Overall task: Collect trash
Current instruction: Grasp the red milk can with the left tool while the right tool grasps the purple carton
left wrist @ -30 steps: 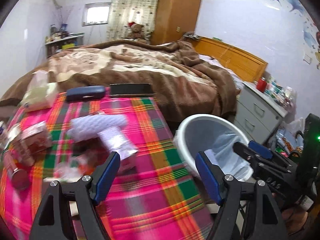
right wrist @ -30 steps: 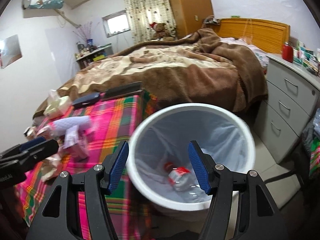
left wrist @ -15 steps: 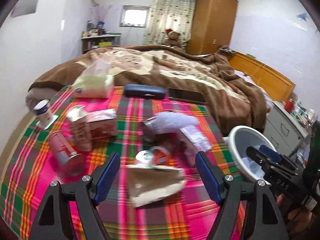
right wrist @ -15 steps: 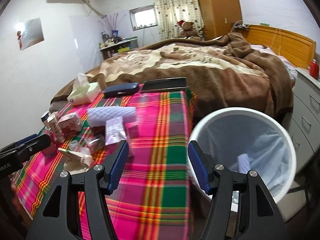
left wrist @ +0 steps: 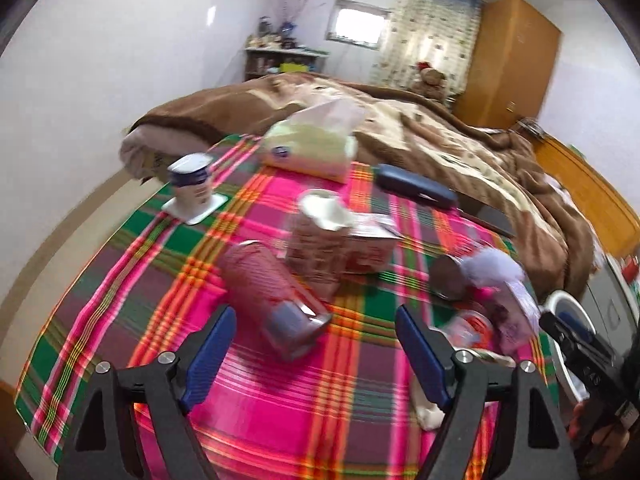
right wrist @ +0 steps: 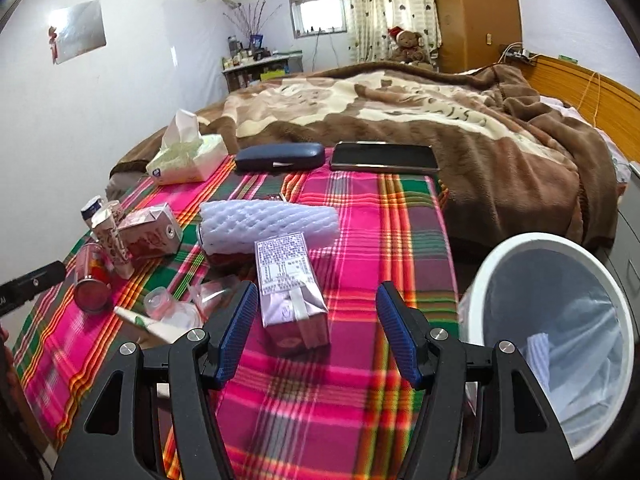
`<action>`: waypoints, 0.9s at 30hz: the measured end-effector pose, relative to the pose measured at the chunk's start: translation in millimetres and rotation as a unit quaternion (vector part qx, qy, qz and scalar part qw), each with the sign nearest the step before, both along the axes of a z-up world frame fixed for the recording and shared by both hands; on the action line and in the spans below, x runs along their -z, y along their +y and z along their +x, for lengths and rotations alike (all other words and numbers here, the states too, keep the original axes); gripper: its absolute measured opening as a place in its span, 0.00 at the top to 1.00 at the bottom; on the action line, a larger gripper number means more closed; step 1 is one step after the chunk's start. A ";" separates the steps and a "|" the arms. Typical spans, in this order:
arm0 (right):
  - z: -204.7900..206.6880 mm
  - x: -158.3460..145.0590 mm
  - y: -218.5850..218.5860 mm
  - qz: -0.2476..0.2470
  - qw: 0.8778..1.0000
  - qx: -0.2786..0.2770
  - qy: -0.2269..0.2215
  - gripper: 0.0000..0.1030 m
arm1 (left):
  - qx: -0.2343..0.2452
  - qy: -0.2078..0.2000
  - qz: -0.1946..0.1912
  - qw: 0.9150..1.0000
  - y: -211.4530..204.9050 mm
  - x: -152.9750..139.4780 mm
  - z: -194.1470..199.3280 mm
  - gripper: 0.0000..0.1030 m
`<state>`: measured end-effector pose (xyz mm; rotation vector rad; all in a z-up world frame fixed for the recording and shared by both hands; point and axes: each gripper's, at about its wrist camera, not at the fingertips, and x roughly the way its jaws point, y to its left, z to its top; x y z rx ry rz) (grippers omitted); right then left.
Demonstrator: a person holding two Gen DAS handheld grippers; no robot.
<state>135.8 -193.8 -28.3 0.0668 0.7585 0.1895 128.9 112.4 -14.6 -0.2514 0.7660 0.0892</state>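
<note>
While the red can (left wrist: 276,292) lies tipped on the plaid table (left wrist: 132,292) just ahead of my left tongs (left wrist: 316,352), they stand spread apart and empty. My right tongs (right wrist: 316,324) are likewise released, their fingers flanking a silver carton (right wrist: 290,288) without touching it. Beyond it lies a white foam roll (right wrist: 268,222); the white bin (right wrist: 516,252) stands off the table's right edge.

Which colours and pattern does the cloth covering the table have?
Plaid cloth in pink, green and orange stripes; clearest in the right wrist view.
</note>
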 end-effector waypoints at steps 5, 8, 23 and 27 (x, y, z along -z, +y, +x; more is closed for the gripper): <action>11.0 5.3 8.3 -0.011 1.000 -0.002 0.012 0.38 | -0.037 0.018 -0.002 0.999 27.0 12.8 13.5 0.19; 16.0 7.6 11.5 -0.008 1.000 -0.002 0.019 0.38 | -0.040 0.026 -0.022 0.999 36.9 20.7 21.7 0.19; 27.6 18.3 20.6 -0.028 0.999 0.000 0.042 0.38 | -0.045 0.060 -0.040 0.996 43.5 45.3 61.5 0.19; 30.0 20.6 20.8 -0.027 0.998 0.002 0.048 0.38 | -0.036 0.079 -0.040 0.995 38.3 52.7 69.7 0.19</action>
